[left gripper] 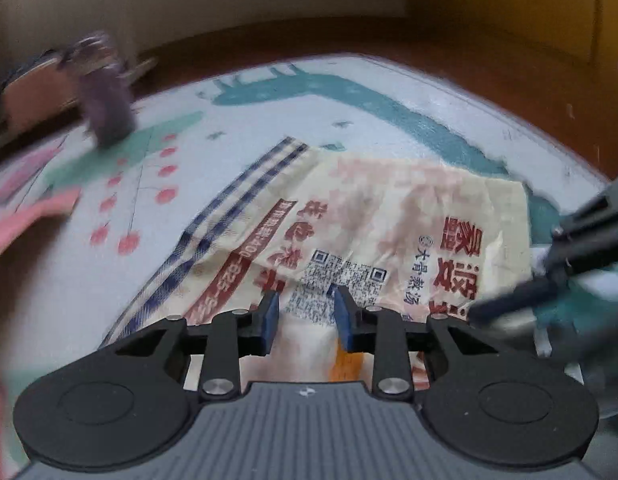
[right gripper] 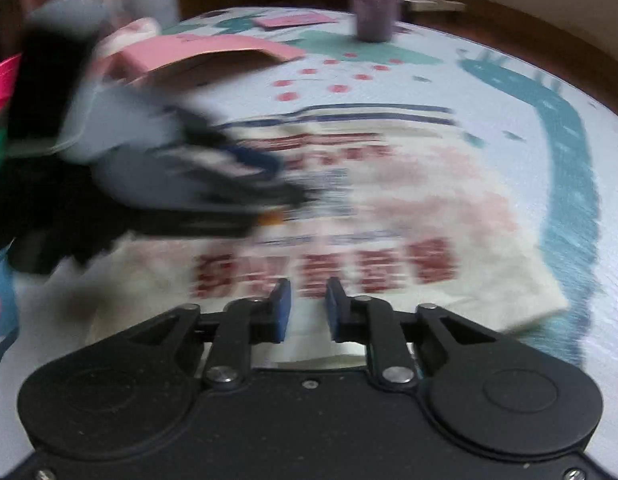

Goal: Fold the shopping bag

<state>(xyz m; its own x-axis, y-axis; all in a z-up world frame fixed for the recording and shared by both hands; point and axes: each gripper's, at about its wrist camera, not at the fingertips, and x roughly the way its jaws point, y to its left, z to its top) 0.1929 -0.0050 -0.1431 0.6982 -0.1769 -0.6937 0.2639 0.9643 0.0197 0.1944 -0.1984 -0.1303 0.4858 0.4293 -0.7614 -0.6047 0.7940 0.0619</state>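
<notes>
Your left tool (left gripper: 306,312) has its jaws a little apart over the bag (left gripper: 389,216), and nothing is pinched between the blue pads (left gripper: 271,316); the cloth lies flat beneath them. Your right tool (right gripper: 308,307) is narrower, the pads nearly together, and here too no cloth seems to be caught, though the blur makes that hard to judge. It hovers over the near edge of the bag, just past the red lettering.

The bag lies flat on the printed mat (left gripper: 237,120) on the bench, striped handle (left gripper: 213,236) trailing off one side, creases still showing across the print. Before you fold, settle both tools: the blur says you are moving fast. Take two corners of the same edge, pads biting only the top layers, lift low, and carry that edge straight over to the opposite one so the sides line up. Tuck the handle inside first, or it will stick out of the fold. Keep clear of the purple bottle (right gripper: 375,8) and the pink card (right gripper: 213,50) beyond
</notes>
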